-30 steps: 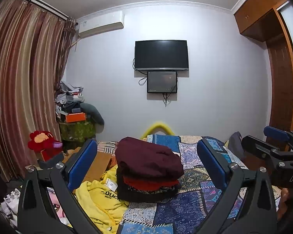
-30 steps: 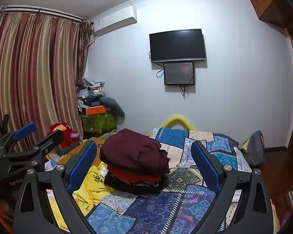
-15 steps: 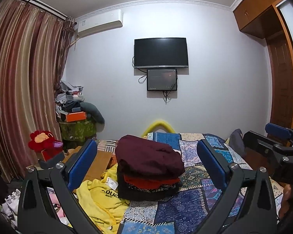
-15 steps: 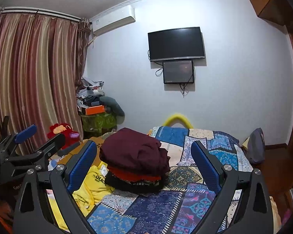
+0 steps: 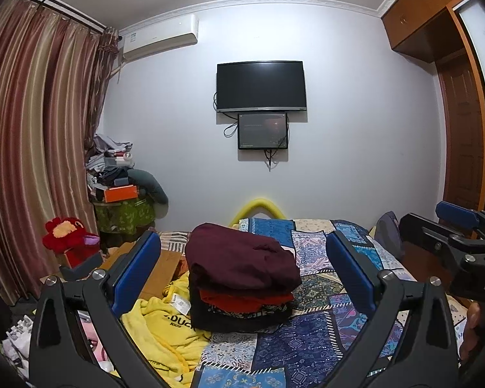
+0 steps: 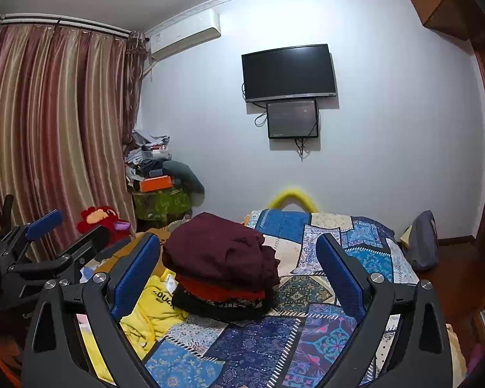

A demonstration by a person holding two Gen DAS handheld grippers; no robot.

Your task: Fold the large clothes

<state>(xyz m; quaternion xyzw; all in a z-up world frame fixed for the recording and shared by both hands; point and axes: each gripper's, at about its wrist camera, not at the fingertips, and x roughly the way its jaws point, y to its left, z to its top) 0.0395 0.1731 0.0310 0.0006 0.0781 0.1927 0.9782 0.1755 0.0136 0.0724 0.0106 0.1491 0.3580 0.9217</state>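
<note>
A stack of folded clothes (image 5: 239, 278), maroon on top, then red, then black, sits on the patchwork bedspread (image 5: 310, 339); it also shows in the right wrist view (image 6: 220, 265). A crumpled yellow garment (image 5: 165, 333) lies loose to the left of the stack, also in the right wrist view (image 6: 152, 307). My left gripper (image 5: 242, 268) is open and empty, held above the bed in front of the stack. My right gripper (image 6: 239, 265) is open and empty too. Each gripper shows at the edge of the other's view.
A red plush toy (image 5: 66, 236) and a cluttered stand with an orange box (image 5: 119, 194) are at the left by the curtains (image 5: 32, 135). A TV (image 5: 260, 85) hangs on the far wall. A wardrobe (image 5: 462, 135) stands on the right. A grey bag (image 6: 422, 242) lies beside the bed.
Both views have tilted up slightly, so the room sits a little lower in frame. Both grippers stay open and empty. The clothes have not moved.
</note>
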